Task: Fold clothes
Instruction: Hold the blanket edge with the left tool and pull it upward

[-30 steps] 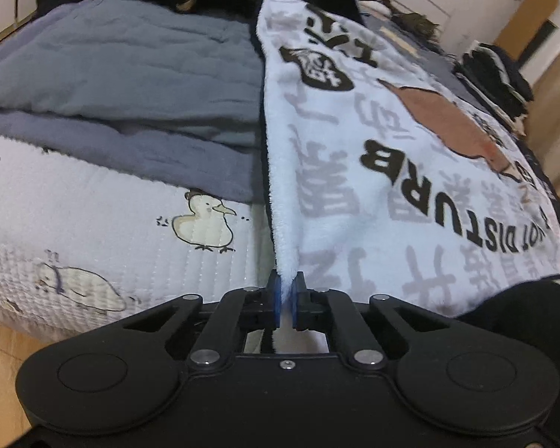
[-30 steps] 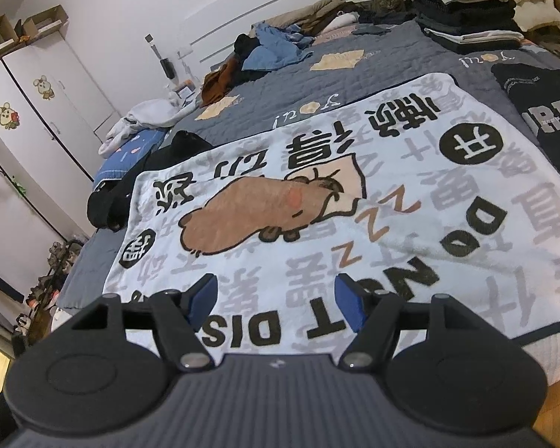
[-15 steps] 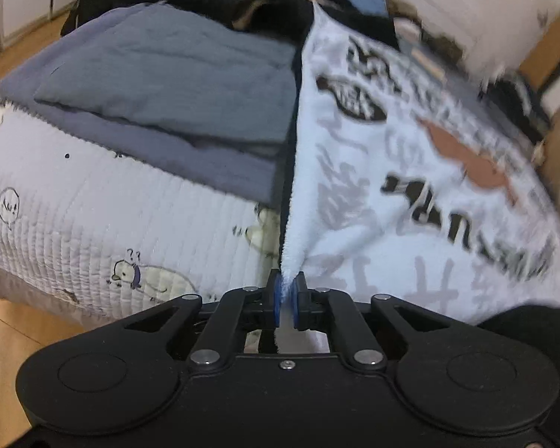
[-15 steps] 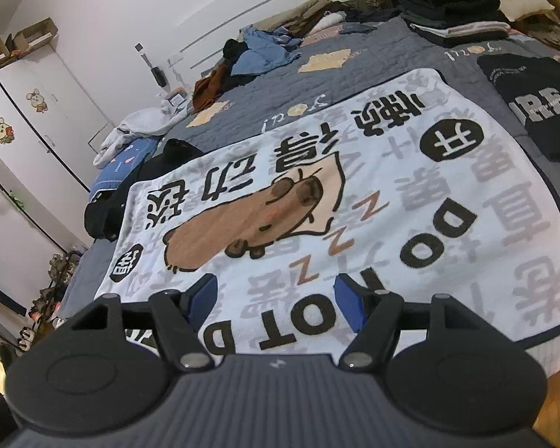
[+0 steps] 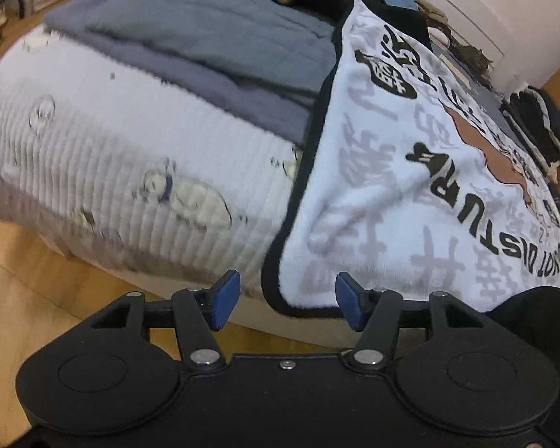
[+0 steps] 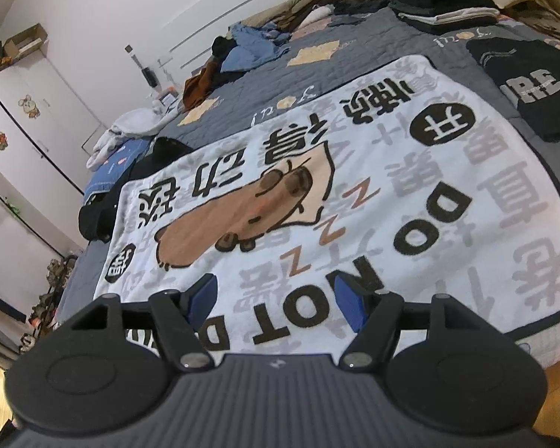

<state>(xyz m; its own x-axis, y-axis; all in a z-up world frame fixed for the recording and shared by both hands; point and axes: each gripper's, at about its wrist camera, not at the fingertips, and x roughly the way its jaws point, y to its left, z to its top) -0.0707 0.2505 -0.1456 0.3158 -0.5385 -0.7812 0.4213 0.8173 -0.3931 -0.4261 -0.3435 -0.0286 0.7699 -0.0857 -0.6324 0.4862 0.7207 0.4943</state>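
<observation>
Presently the left hand-held gripper is opening, the printed blanket corner just ahead, unpinched. Right hand-held gripper hovers spread above it. Folded grey bedding lies alongside on the bed.

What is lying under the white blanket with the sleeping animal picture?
The white blanket lies on a grey quilted bedspread, visible beyond its far edge. Anything beneath the blanket's middle is covered and cannot be seen.

I see the white fleece blanket spread flat across the middle of the frame, dark-edged, printed with a brown capybara, "DO NOT DISTURB" and grey characters; its near corner hangs at lower centre.
</observation>
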